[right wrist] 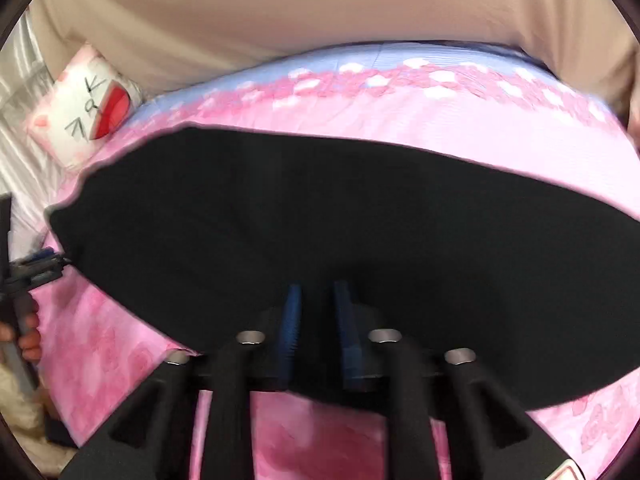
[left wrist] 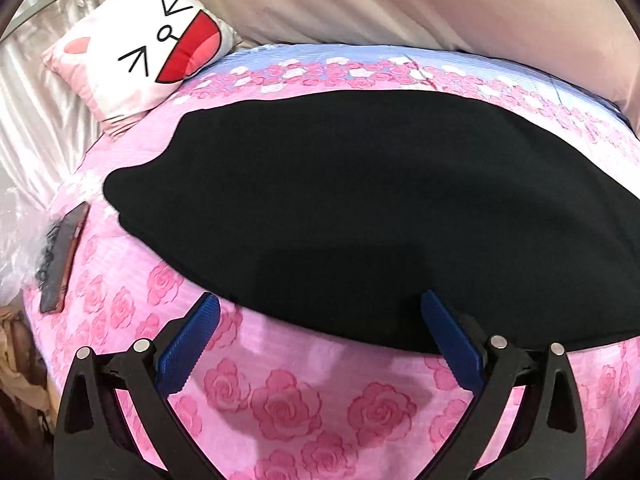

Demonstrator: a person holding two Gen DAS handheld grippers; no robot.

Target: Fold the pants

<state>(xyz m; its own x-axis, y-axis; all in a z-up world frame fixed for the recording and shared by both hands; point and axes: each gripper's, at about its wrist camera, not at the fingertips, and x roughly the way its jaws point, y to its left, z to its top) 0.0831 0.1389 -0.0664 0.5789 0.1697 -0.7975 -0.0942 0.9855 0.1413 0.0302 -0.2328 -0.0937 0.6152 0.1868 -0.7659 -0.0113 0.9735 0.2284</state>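
Left wrist view: black pants (left wrist: 360, 208) lie spread flat across the middle of a pink rose-print bed cover (left wrist: 288, 400). The left gripper (left wrist: 320, 304) hangs released at six o'clock, fingers wide apart over the near hem. In the right wrist view, the right gripper (right wrist: 316, 292) has its fingers nearly together over the pants' near edge; whether they pinch cloth I cannot tell. A cartoon-face pillow (left wrist: 148, 44) sits at ten o'clock, a phone (left wrist: 64, 256) at nine.

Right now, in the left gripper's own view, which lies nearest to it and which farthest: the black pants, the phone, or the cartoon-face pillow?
1. Black pants: just ahead of the open left gripper.
2. Phone: off to the left, at the bed's edge.
3. Cartoon-face pillow: far left corner.
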